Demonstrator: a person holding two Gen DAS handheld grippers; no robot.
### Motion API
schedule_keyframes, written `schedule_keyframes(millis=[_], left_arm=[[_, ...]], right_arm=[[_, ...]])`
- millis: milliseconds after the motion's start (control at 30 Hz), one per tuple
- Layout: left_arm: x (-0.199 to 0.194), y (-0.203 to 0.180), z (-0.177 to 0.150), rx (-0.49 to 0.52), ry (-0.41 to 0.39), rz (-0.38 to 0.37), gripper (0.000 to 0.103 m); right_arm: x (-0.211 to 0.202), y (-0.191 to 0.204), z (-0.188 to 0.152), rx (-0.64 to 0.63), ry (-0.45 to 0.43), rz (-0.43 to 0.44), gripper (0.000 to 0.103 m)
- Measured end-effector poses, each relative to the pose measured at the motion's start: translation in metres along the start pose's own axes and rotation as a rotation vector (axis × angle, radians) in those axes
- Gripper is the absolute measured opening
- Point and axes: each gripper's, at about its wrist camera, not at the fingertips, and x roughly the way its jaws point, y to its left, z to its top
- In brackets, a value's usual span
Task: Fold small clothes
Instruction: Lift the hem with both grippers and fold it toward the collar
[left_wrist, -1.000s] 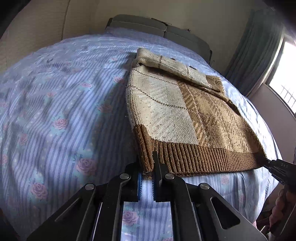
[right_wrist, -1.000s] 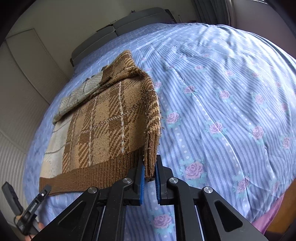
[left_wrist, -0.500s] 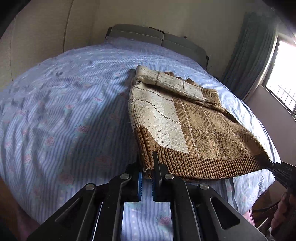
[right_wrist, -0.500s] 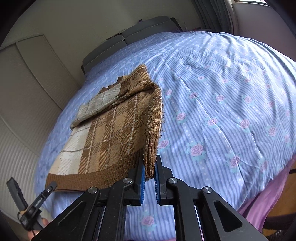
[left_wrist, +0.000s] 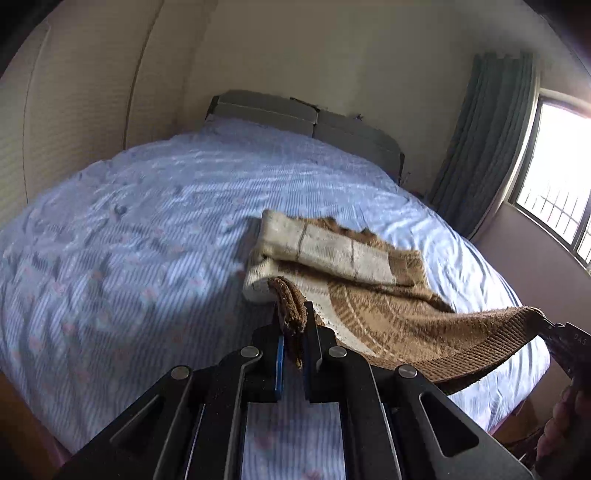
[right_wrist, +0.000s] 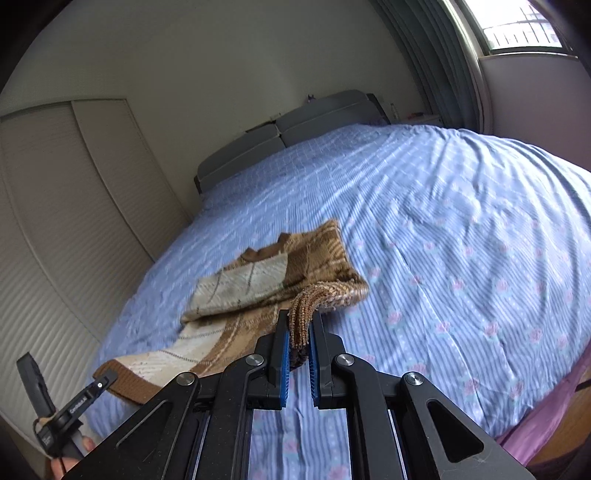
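Observation:
A brown and cream plaid knit sweater (left_wrist: 373, 306) lies on the bed, its sleeve folded across the chest. My left gripper (left_wrist: 293, 332) is shut on the left corner of its ribbed hem. My right gripper (right_wrist: 298, 341) is shut on the right hem corner and also shows at the right edge of the left wrist view (left_wrist: 565, 338). Both hold the hem lifted off the bed, and it hangs stretched between them. The sweater's upper part (right_wrist: 280, 273) still rests on the sheet. The left gripper shows at the lower left of the right wrist view (right_wrist: 86, 395).
The bed has a blue striped sheet with pink roses (right_wrist: 461, 258). A grey headboard (left_wrist: 306, 122) stands at the far end. A curtain (left_wrist: 484, 147) and window are on the right, a wall with closet doors (right_wrist: 66, 206) on the left.
Both grippers have risen with the hem, lifting the sweater's lower half off the bed. The views have tilted up and pulled back, and the sweater looks smaller and farther.

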Motion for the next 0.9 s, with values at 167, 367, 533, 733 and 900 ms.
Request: schedule_keyframes(millis=[167, 367, 533, 733, 900], left_arm=[[0.033, -0.006, 0.052, 0.000, -0.085, 0.001, 0.009], [0.106, -0.004, 0.105, -0.025, -0.107, 0.020, 0.009], [0.185, -0.003, 0.132, -0.036, -0.044, 0.036, 0.009], [0.252, 0.002, 0.143, -0.041, 0.015, 0.079, 0.009], [0.297, 0.004, 0.141, -0.012, 0.095, 0.110, 0.009]], right_arm=[[0.035, 0.013, 0.049, 0.007, -0.082, 0.000, 0.009], [0.103, 0.019, 0.095, 0.017, -0.117, -0.051, 0.009], [0.169, 0.009, 0.115, 0.045, -0.070, -0.106, 0.009], [0.233, 0.000, 0.123, 0.057, -0.024, -0.148, 0.009], [0.274, -0.011, 0.122, 0.055, 0.035, -0.188, 0.009]])
